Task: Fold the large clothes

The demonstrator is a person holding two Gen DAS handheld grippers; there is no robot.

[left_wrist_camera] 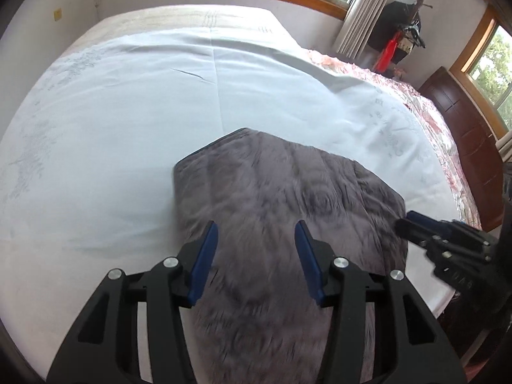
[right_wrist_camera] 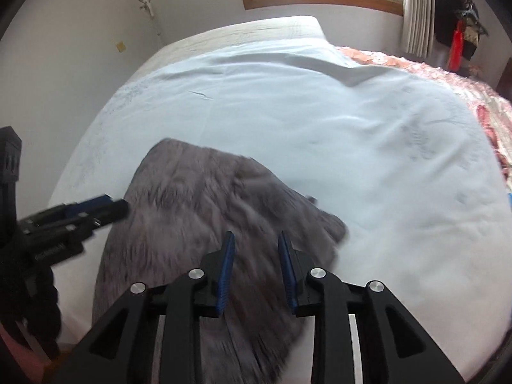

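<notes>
A grey fuzzy garment (left_wrist_camera: 281,211) lies folded on the white bed sheet (left_wrist_camera: 128,112) near the front edge; it also shows in the right wrist view (right_wrist_camera: 198,211). My left gripper (left_wrist_camera: 256,233) is open and empty, hovering above the garment's near part. My right gripper (right_wrist_camera: 256,246) is open and empty above the garment's right side. In the left wrist view the right gripper (left_wrist_camera: 412,220) sits at the garment's right edge. In the right wrist view the left gripper (right_wrist_camera: 112,206) sits at its left edge.
A pink floral quilt (left_wrist_camera: 425,108) lies along the bed's right side, also in the right wrist view (right_wrist_camera: 448,73). A dark wooden cabinet (left_wrist_camera: 467,128) stands to the right. A coat rack (left_wrist_camera: 406,28) with dark and red items stands by the curtain (left_wrist_camera: 361,12). Walls bound the bed's left.
</notes>
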